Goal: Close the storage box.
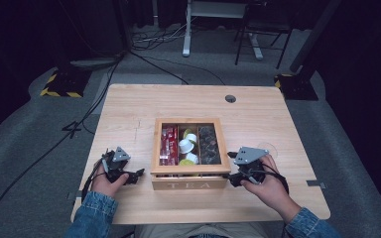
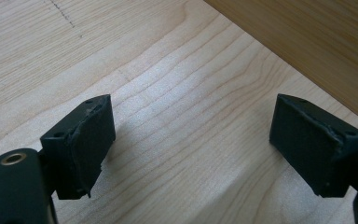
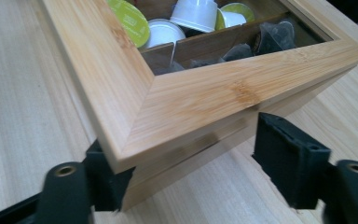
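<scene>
My right gripper (image 3: pixel 186 172) sits wide apart around a corner of the tea box (image 3: pixel 205 98). My left gripper (image 2: pixel 191 144) is apart too, over the table (image 2: pixel 177 93).

A bamboo tea box (image 1: pixel 189 184) with a window lid sits closed at the frame's centre, showing red packets (image 1: pixel 168 145), white and green capsules (image 1: pixel 187 147), and dark tea bags (image 1: pixel 208 144).

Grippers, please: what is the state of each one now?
Left gripper: open, holding nothing, over the table.
Right gripper: open, jaws straddling the tea box corner.
</scene>
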Available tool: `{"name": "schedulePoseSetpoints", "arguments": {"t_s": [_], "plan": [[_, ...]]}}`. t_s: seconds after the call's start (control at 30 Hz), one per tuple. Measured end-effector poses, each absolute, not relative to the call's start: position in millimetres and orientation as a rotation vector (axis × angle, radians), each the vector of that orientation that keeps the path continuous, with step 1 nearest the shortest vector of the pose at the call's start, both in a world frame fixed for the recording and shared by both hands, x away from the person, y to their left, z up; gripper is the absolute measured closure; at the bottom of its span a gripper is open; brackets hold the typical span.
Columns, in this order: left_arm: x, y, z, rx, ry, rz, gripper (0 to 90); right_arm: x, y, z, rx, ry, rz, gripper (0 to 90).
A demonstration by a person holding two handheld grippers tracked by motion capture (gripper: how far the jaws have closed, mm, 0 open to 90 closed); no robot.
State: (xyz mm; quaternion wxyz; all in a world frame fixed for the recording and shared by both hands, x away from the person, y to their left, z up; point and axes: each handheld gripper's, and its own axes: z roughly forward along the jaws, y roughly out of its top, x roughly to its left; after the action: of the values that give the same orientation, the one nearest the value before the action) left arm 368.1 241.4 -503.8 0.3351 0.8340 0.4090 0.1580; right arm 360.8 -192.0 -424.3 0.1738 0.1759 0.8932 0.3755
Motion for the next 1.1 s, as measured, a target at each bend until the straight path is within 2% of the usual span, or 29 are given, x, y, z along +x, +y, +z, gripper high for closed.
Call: {"name": "schedulePoseSetpoints", "arguments": {"t_s": [0.1,0.2,0.57,0.73,1.1], "plan": [[368.0,241.3,-503.8,2.175,1.068,0.410,14.5,358.7,-192.3,-422.6,0.464,2.581,1.045,20.6],[368.0,241.3,-504.0,2.173,1.069,0.411,14.5,353.7,-189.3,-426.8,0.415,2.626,0.978,24.9],[368.1,241.7,-503.8,2.174,1.068,0.411,14.5,357.9,-206.1,-411.5,0.562,2.574,1.186,20.0],[367.9,244.6,-503.9,2.178,1.049,0.398,15.0,360.8,-222.3,-398.5,0.618,2.513,1.280,16.6],[364.8,251.2,-503.9,2.183,1.038,0.395,15.0,365.2,-279.9,-381.7,0.779,2.407,1.285,15.7]]}}
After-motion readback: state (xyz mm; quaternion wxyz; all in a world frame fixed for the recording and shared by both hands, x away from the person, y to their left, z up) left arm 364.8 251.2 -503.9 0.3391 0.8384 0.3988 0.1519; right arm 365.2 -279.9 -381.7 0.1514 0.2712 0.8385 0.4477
